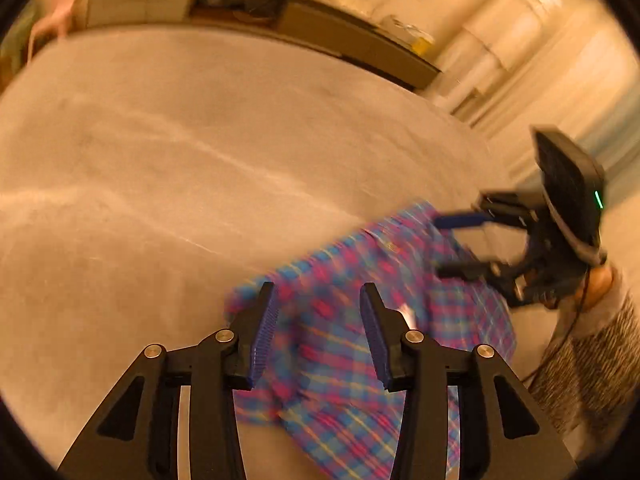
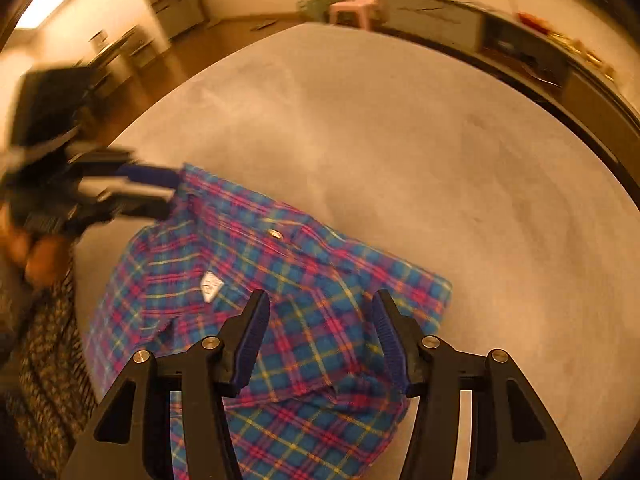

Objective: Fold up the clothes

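Left gripper fingers apart, hovering over plaid shirt. Right gripper fingers apart, empty, above shirt's near hem. Shirt lies partly folded on grey carpet, collar edge toward left side. Wide bare carpet beyond shirt, up to low cabinet.

Shirt on carpet (cabinet behind), chair beyond.
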Demonstrator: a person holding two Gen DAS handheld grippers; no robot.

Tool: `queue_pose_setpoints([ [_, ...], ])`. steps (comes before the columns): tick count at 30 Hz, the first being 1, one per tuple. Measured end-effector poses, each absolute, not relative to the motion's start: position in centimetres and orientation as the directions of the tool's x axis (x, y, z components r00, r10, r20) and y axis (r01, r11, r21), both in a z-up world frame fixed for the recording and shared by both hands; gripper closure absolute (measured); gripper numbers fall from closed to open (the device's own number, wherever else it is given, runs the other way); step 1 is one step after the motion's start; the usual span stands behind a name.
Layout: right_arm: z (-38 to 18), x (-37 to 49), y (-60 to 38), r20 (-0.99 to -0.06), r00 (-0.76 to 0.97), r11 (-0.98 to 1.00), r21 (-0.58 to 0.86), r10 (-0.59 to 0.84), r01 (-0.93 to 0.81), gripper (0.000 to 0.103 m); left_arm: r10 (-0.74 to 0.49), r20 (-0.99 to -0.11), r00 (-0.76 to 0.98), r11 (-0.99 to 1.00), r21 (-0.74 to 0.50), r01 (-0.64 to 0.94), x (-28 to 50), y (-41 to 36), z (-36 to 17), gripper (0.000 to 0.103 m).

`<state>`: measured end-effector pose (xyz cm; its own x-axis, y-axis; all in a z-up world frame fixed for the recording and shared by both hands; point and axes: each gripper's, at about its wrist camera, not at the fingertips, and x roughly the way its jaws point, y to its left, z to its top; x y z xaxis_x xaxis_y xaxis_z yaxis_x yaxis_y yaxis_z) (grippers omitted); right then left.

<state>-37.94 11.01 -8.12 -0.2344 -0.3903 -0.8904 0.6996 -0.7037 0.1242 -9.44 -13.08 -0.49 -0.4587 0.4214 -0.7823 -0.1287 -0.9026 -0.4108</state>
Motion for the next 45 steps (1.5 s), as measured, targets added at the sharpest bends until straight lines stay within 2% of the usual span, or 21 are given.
queue_pose_setpoints([
  [3,-6.9,-38.6,9.6,-0.892,-0.279,-0.676,0.038,-0.355,0.736,0.047,0.466,-0.766,-0.443,-0.868,-0.493,-0.061,-10.9,-15.9,-1.4,0.059],
  [10,-5.6,-34.7,2.5,-0.904,-0.147,-0.418,0.038,-0.402,0.908,0.045,0.519,-0.752,-0.405,-0.833,-0.552,-0.042,-8.8,-17.2,-2.6,0.059],
  [14,-5.2,-33.2,1.5,-0.911,-0.133,-0.399,0.036,-0.389,0.916,0.045,0.575,-0.719,-0.391,-0.783,-0.622,-0.006,-5.7,-17.7,-3.6,0.059],
  [23,-4.3,-30.1,8.2,-0.896,-0.217,-0.620,0.078,-0.388,0.781,0.045,0.577,-0.736,-0.353,-0.806,-0.584,-0.099,-5.2,-13.8,-3.8,0.059],
  [33,-1.8,-22.7,19.6,-0.867,-0.352,-0.764,0.048,-0.351,0.643,0.045,0.449,-0.794,-0.409,-0.877,-0.480,-0.032,-5.0,-14.2,-3.7,0.059],
  [35,-2.3,-21.4,20.4,-0.859,-0.365,-0.772,0.053,-0.359,0.633,0.045,0.445,-0.801,-0.401,-0.886,-0.458,-0.067,-5.5,-12.6,-3.6,0.059],
  [36,-2.8,-20.7,20.4,-0.853,-0.372,-0.776,0.060,-0.367,0.628,0.045,0.438,-0.804,-0.401,-0.892,-0.443,-0.086,-5.5,-11.7,-3.5,0.060],
  [37,-3.4,-20.0,20.4,-0.846,-0.379,-0.780,0.066,-0.374,0.623,0.045,0.437,-0.803,-0.405,-0.894,-0.438,-0.096,-5.6,-11.2,-3.3,0.066],
  [40,-3.3,-19.3,21.6,-0.829,-0.386,-0.788,0.102,-0.405,0.607,0.045,0.558,-0.722,-0.409,-0.815,-0.569,-0.106,-5.6,-11.9,-2.5,0.080],
  [44,-3.7,-18.8,21.8,-0.816,-0.376,-0.782,0.140,-0.438,0.607,0.045,0.717,-0.561,-0.415,-0.660,-0.736,-0.147,-5.5,-13.0,-1.4,0.082],
  [45,-3.7,-18.8,21.7,-0.816,-0.372,-0.780,0.146,-0.442,0.608,0.045,0.695,-0.588,-0.415,-0.684,-0.719,-0.126,-5.7,-13.2,-2.0,0.082],
])
